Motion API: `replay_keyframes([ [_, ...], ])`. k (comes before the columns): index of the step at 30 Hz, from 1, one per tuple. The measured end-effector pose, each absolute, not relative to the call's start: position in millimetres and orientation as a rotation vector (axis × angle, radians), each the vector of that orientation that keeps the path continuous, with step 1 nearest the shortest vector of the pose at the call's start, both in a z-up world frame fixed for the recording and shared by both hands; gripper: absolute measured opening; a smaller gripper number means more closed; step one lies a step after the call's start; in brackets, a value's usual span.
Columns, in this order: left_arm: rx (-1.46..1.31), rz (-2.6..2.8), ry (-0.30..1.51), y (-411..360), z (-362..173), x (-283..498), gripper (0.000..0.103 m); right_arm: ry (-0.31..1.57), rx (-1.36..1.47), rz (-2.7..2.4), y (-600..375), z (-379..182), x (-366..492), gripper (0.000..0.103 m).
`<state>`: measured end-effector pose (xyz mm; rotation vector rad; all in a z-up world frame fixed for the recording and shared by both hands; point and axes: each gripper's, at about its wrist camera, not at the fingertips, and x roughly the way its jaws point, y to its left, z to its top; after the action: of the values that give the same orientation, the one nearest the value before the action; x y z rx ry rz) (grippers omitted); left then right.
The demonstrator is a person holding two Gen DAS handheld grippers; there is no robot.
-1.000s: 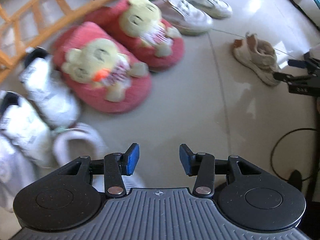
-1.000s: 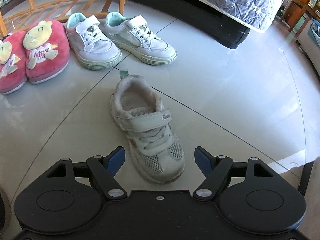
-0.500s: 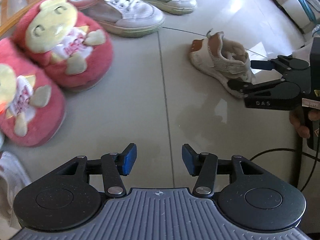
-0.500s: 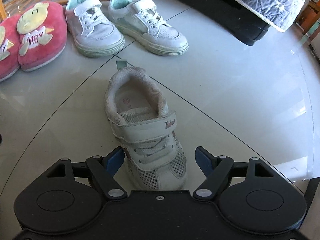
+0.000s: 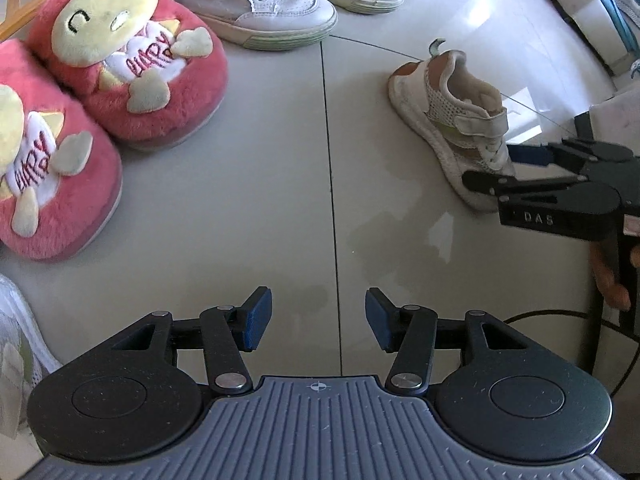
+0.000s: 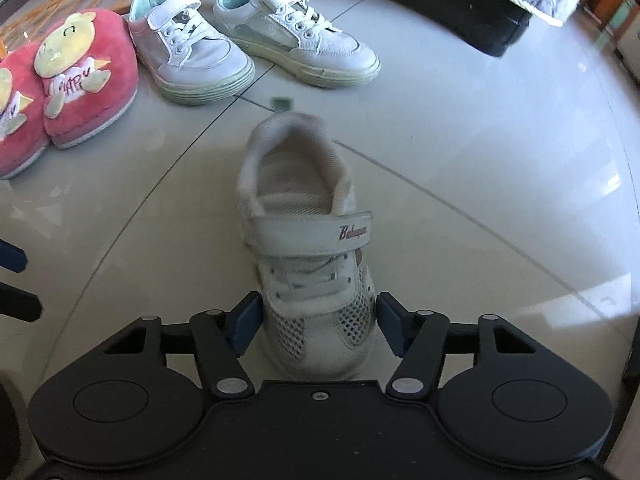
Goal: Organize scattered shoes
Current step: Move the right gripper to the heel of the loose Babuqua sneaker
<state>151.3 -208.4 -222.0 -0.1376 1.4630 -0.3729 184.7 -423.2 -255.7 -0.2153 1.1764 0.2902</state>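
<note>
A pale tiled floor (image 5: pixel 260 184) fills both views. At the left edge of the left wrist view, 2 red plush slippers (image 5: pixel 120 60) are seen side by side, each with a yellow figure on top; in the right wrist view they are seen at the upper left. Just beside them, along the top of both views, a pair of white lace-up sneakers (image 6: pixel 192 52) is lined up, toes towards the lower right.

A single small white mesh shoe (image 6: pixel 308 248) with 1 strap is seen at the centre of the right wrist view, apart from the rows, its heel towards the top of the frame and its toe at the bottom. In the left wrist view it lies at the right, toe towards the lower right.

The right gripper (image 6: pixel 316 328) is placed over the toe of that shoe, with its blue fingers (image 6: pixel 244 324) on either side; they are closing, and the toe is between them, seemingly just touched on both sides. The left gripper (image 5: pixel 318 320) is held over bare floor at the bottom centre of its own view, its fingers (image 5: pixel 256 320) moderately apart with nothing between them.
</note>
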Motion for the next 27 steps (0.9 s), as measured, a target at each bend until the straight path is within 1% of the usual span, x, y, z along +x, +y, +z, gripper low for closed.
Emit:
replay_keyframes([
  [15,-0.181,-0.479,1.444,-220,-215,131,0.054,1.233,-0.159,0.449,-386,-246,122,0.064],
  [27,-0.225,-0.503,1.429,-230,-212,123,0.055,1.222,-0.158,0.500,-382,-236,102,0.064],
])
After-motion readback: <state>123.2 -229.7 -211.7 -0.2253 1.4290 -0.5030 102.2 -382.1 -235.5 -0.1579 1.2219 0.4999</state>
